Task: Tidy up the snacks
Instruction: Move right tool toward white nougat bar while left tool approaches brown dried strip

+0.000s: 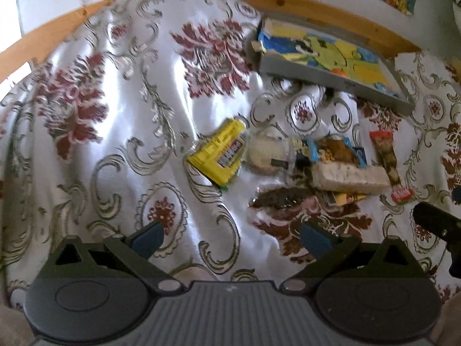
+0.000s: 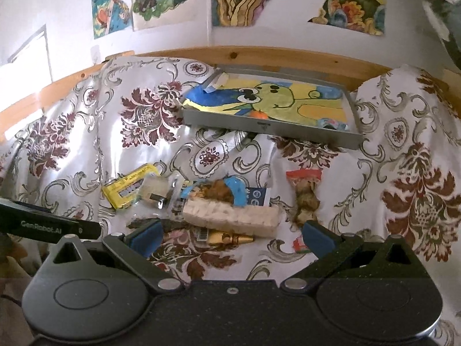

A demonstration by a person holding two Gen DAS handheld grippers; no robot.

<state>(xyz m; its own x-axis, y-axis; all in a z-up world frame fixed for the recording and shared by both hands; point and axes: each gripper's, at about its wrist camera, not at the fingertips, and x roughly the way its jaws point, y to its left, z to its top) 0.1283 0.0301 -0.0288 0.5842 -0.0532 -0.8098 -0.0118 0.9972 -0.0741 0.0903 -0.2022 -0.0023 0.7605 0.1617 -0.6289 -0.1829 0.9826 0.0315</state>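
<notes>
Left gripper (image 1: 230, 238): jaws spread wide, empty, above the patterned cloth (image 1: 115, 144). Right gripper (image 2: 232, 238): jaws likewise wide apart, empty. Snacks lie clustered on the cloth: yellow packet (image 1: 220, 155), pale wafer bar (image 2: 230, 217), what appears to be a round cookie (image 1: 263, 155). Grey tray (image 2: 270, 128) sits beyond them

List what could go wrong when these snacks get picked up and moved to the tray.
The snacks overlap in a pile: lifting the pale wafer bar may drag the blue packet beneath it. The glossy cloth is wrinkled, so a gripper finger might snag it. The tray sits tilted on folds and may tip when loaded.
</notes>
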